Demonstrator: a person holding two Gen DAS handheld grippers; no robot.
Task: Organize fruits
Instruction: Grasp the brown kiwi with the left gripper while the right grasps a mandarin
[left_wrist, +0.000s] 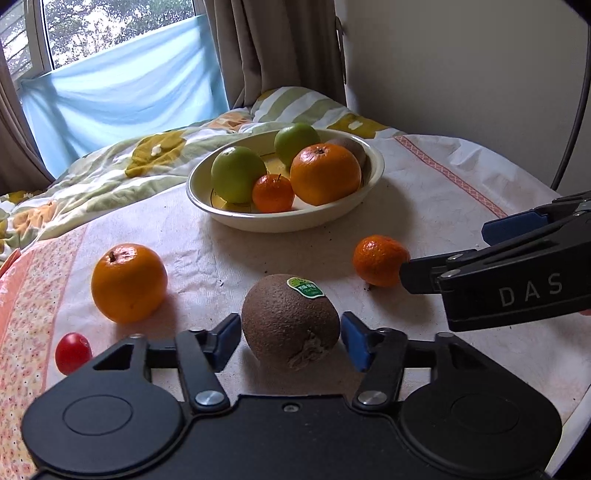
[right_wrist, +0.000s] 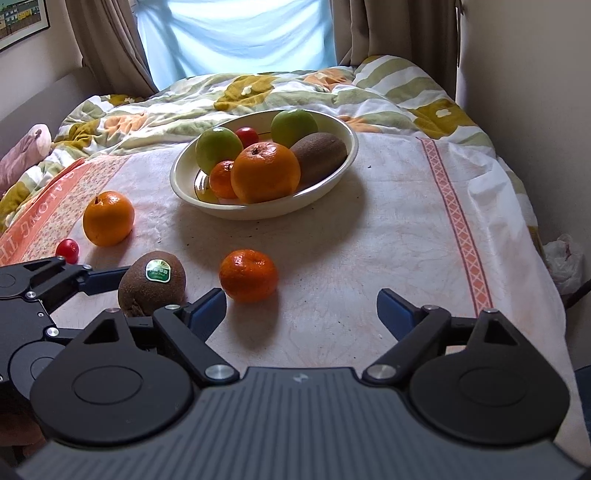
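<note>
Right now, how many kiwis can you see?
2. One kiwi with a sticker lies on the cloth between the left gripper's open jaws. The other kiwi sits in the bowl. More may hide behind fruit.

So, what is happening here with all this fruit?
A person with a gripper in each hand is gathering fruit into the bowl. The left gripper is open around the stickered kiwi, pads not clearly touching it. The right gripper is open and empty, just short of the small mandarin. An orange and a tomato also wait on the cloth.
</note>
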